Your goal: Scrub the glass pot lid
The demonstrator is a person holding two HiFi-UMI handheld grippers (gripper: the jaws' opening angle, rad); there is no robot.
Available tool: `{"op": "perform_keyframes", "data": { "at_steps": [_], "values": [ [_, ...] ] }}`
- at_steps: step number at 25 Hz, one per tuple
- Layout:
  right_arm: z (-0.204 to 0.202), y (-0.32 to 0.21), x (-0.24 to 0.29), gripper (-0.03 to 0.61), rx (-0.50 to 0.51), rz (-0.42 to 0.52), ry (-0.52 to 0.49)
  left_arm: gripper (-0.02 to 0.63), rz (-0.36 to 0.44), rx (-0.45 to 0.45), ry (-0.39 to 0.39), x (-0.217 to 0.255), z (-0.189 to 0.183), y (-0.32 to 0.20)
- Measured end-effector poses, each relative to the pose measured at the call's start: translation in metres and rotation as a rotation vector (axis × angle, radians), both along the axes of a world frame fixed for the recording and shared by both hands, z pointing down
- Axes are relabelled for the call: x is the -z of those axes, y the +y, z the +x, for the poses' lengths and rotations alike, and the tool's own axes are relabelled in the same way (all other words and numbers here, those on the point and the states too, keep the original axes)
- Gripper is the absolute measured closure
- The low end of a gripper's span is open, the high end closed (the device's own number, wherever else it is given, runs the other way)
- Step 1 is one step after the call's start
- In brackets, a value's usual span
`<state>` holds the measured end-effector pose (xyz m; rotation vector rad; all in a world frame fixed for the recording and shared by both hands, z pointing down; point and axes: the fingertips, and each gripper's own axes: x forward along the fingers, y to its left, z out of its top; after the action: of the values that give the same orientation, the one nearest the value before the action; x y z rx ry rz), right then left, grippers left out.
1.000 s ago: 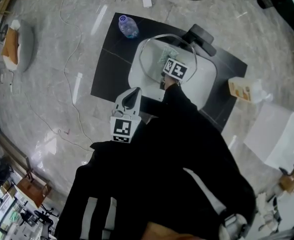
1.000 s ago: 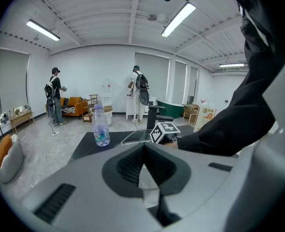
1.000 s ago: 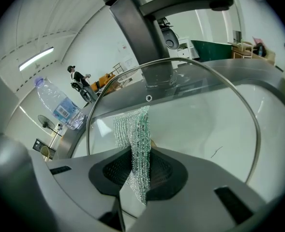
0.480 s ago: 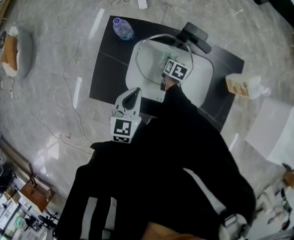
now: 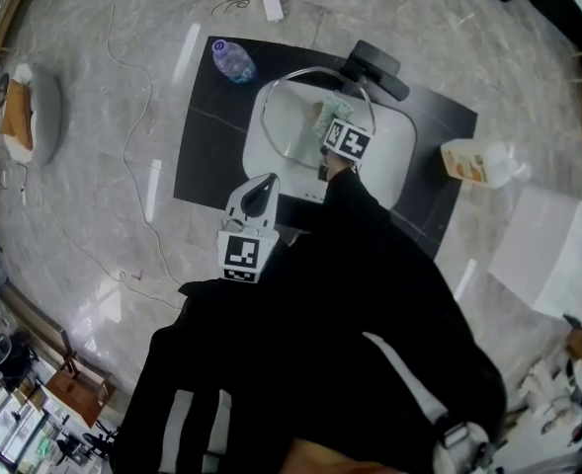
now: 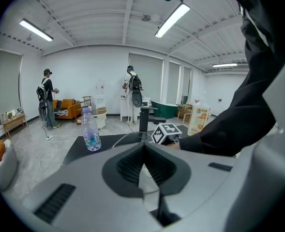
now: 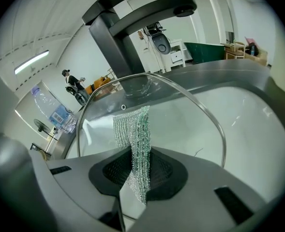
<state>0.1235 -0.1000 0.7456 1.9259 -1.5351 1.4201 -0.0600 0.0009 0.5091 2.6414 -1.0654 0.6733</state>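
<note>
Compared with a second ago, the black mat [image 5: 207,156], the white basin [image 5: 397,161] and the water bottle [image 5: 231,59] have drifted slightly left in the head view, while both tools sit at the same spots; I judge that to be mostly the head turning.

The basin stands on the mat on the floor, under a black tap [image 5: 374,67]. The glass pot lid [image 5: 289,131] lies inside the basin, seemingly tilted up toward the tap. The right hand-held gripper [image 7: 138,178] reaches over it, jaws clamped on a strip of silvery mesh scrubbing cloth [image 7: 135,129] that hangs in front of the glass. The left hand-held gripper [image 6: 143,166] waits back near the person's body, jaws together with nothing between them.

Scrubbing looks to be under way. The next move calls for pressing the cloth onto the glass and rubbing it across, perhaps with the left tool steadying the rim.

Whether the cloth touches the glass I cannot tell. The black sleeve [image 5: 370,255] hides the basin's near edge, and in the head view only the lid's metal rim reads clearly
</note>
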Motion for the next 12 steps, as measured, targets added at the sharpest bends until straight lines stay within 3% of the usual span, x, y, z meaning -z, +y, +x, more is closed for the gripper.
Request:
{"op": "perform_keyframes", "data": {
  "at_steps": [12],
  "values": [
    [0.020,0.015,0.000,0.510,-0.030,0.000,0.005,0.611,0.008,-0.032,-0.003,0.002,0.014,0.003]
  ]
}}
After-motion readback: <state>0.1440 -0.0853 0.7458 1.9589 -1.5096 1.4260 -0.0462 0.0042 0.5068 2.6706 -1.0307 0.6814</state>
